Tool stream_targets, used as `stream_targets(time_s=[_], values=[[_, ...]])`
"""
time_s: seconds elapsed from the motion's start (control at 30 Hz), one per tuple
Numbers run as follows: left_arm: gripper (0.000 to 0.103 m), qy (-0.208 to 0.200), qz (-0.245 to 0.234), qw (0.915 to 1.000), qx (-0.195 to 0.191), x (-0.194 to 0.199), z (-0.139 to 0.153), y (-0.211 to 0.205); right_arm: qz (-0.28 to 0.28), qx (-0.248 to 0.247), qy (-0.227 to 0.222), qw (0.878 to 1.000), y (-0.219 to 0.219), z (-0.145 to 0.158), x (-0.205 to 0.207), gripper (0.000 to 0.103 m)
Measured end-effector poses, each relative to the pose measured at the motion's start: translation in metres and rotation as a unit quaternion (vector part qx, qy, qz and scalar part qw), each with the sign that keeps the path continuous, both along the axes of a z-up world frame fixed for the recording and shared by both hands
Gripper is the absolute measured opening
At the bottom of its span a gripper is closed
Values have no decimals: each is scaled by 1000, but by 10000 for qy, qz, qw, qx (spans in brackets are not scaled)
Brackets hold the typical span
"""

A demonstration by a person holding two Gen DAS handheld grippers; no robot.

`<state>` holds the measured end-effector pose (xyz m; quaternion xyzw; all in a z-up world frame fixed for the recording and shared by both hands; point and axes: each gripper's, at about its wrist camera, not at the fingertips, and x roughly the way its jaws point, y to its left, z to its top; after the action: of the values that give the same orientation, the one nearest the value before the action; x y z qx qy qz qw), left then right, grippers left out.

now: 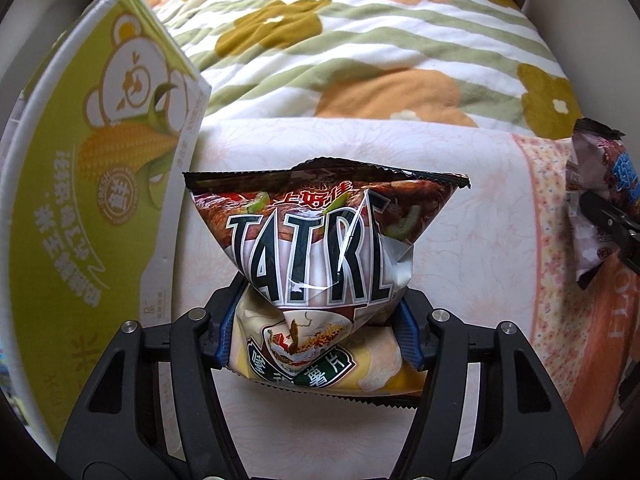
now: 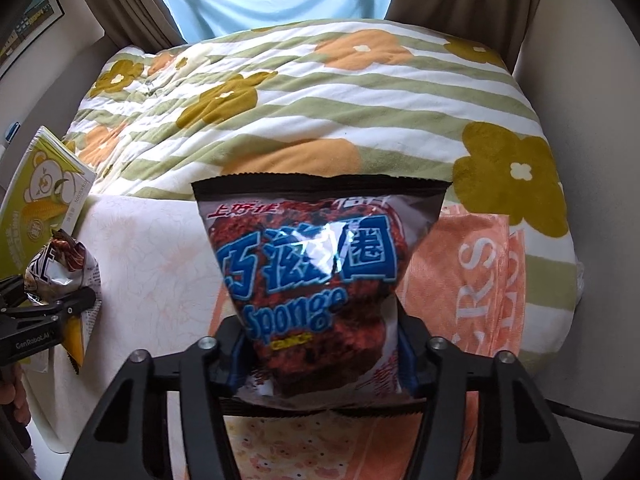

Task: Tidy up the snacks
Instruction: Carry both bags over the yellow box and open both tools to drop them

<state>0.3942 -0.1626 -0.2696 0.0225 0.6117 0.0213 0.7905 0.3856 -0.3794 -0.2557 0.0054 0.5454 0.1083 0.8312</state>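
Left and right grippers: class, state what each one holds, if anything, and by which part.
The left gripper pinches the potato chip bag across its lower middle. The right gripper pinches the Sponge Crunch bag across its lower part.

Brown chip bag (image 1: 320, 240) with white-and-black block letters and yellow base, dark red-brown Sponge bag (image 2: 320, 272) with blue lettering, lime-green box (image 1: 92, 184) with white bear and yellow corn, white quilt (image 2: 304, 96) striped green with orange and mustard flowers, black tools with blue pads (image 1: 410, 336)
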Motion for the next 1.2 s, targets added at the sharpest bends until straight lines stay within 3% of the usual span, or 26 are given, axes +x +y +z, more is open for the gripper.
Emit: stream_targets(time_s=[0.23, 0.4, 0.57, 0.77, 0.97, 1.2], values=[[59, -402, -222, 9987, -218, -8, 43, -1, -64, -41, -215, 9997, 6, 25, -14, 52], [59, -979, -359, 9933, -506, -16, 102, 16, -4, 82, -477, 9988, 22, 65, -27, 52], [59, -1456, -458, 9860, -664, -29, 159, 51, 170, 123, -798, 9966, 60, 118, -44, 52], [59, -1802, -613, 9794, -678, -38, 203, 118, 338, 345, -1055, 9932, 136, 166, -61, 52], [59, -1883, -558, 9781, -689, -33, 215, 204, 454, 459, -1223, 9904, 220, 186, -65, 52], [59, -1492, -599, 9840, -771, -6, 195, 287, 291, 563, -1101, 9919, 300, 181, -56, 52]])
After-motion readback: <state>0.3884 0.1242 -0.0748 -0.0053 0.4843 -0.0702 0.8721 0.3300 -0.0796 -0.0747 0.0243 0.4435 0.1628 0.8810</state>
